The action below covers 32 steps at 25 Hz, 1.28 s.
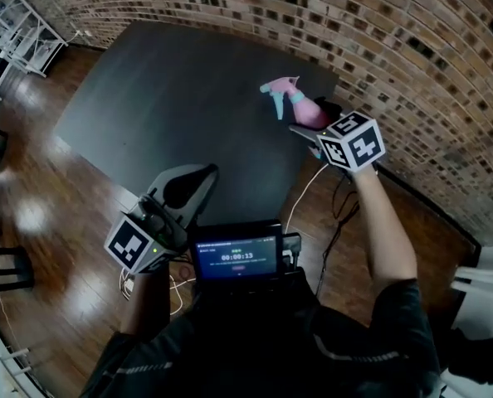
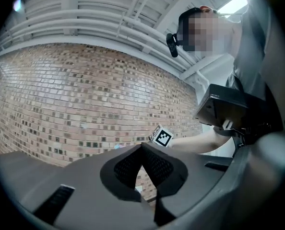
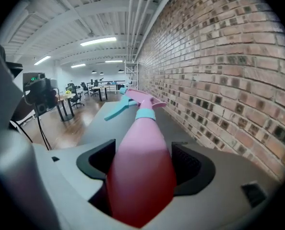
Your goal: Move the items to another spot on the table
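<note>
A pink spray bottle with a teal trigger and collar is at the right end of the dark table, close to the brick wall. My right gripper is shut on its body. In the right gripper view the bottle fills the gap between the jaws, nozzle pointing away along the wall, and it hides the right gripper's pads. My left gripper hovers at the table's near edge, shut and holding nothing. In the left gripper view the left gripper's tips touch, aimed at the wall.
A small screen sits on the person's chest below the table edge. White and black cables hang over the wooden floor. The brick wall runs along the table's far and right sides. White shelving stands at the far left.
</note>
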Each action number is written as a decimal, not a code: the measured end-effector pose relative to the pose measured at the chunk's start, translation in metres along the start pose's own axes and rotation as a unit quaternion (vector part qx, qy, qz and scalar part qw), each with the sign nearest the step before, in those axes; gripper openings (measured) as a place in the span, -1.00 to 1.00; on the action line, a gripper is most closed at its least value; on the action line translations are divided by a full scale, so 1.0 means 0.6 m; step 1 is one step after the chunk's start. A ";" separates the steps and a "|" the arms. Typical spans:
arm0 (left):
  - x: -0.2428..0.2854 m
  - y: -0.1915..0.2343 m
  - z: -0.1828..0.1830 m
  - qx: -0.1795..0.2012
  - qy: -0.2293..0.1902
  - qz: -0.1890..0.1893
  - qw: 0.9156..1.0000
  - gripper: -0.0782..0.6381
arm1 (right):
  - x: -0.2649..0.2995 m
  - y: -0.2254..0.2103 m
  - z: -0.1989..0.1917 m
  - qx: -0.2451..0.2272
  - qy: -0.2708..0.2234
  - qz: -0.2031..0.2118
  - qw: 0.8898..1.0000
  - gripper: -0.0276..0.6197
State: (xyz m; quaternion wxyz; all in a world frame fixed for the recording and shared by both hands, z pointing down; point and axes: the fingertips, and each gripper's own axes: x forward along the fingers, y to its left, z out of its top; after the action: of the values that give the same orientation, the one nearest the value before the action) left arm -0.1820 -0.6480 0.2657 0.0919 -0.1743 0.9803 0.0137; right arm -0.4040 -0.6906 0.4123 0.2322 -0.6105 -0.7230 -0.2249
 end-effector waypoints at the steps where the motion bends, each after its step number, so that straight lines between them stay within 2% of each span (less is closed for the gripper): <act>1: -0.004 0.012 -0.004 -0.003 0.000 0.003 1.000 -0.79 | 0.020 -0.003 -0.001 -0.003 0.009 0.001 1.000 0.25; 5: -0.024 0.059 -0.019 -0.013 0.002 0.018 1.000 -0.79 | 0.105 -0.005 -0.025 -0.027 0.062 0.011 0.998 0.25; 10: -0.041 0.120 -0.042 -0.025 0.004 0.040 0.999 -0.79 | 0.215 -0.008 -0.075 -0.028 0.121 0.027 0.992 0.25; 15: -0.056 0.164 -0.066 -0.040 0.013 0.055 0.998 -0.79 | 0.303 0.011 -0.143 -0.068 0.188 0.052 0.978 0.25; 20: -0.067 0.192 -0.090 -0.064 0.022 0.062 0.996 -0.79 | 0.360 0.008 -0.216 -0.099 0.261 0.064 0.958 0.25; 27: -0.070 0.213 -0.113 -0.076 0.023 0.068 0.994 -0.79 | 0.388 0.005 -0.266 -0.091 0.297 0.080 0.947 0.25; 32: -0.070 0.221 -0.128 -0.083 0.026 0.070 0.994 -0.79 | 0.397 0.012 -0.273 -0.112 0.316 0.092 0.938 0.25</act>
State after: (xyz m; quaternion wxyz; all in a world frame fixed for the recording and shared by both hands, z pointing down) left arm -0.2023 -0.5135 0.3481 0.0498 -0.1126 0.9876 0.0973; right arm -0.4216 -0.6041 0.6876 0.3982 -0.5939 -0.5232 -0.4636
